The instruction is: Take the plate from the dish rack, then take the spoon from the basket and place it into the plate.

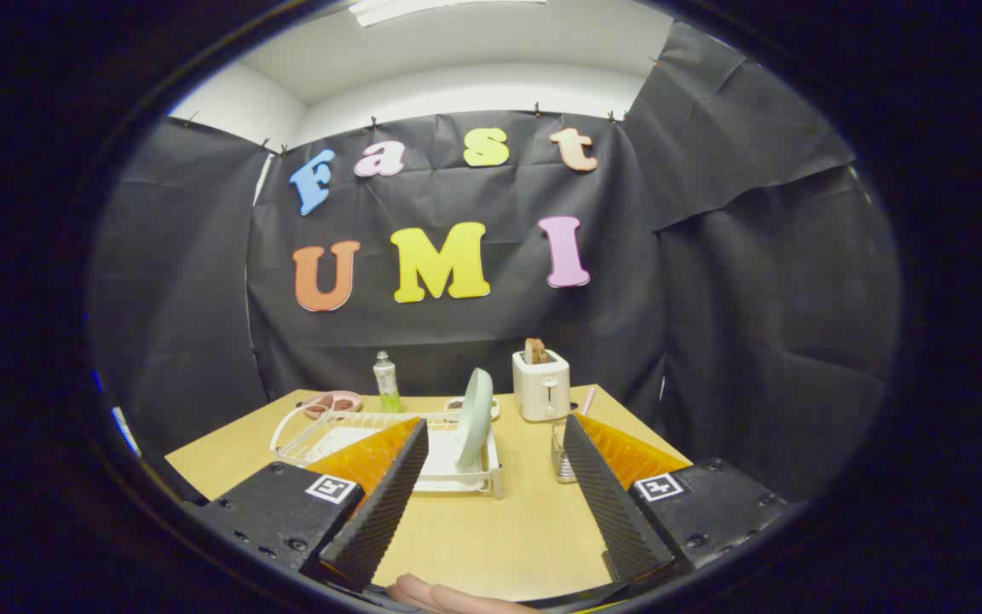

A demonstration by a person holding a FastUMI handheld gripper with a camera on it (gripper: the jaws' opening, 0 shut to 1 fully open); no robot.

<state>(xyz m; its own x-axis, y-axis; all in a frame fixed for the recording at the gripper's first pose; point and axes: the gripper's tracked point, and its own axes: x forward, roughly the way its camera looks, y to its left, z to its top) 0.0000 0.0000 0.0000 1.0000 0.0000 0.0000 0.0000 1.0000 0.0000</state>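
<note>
A pale green plate (476, 416) stands on edge in the white dish rack (346, 435), just ahead of my fingers and between them. A small wire basket (561, 452) sits right of the rack, partly hidden behind my right finger (610, 495); a pink handle (587, 399) rises behind it, and I cannot tell whether it is the spoon. My gripper (495, 425) is open, held above the table and short of the rack, with nothing between its fingers.
On the wooden table (508, 529), a white toaster (541, 384) with bread stands behind the basket. A green bottle (386, 384) and a pink dish (332, 402) are behind the rack. A fingertip (440, 597) shows below my fingers.
</note>
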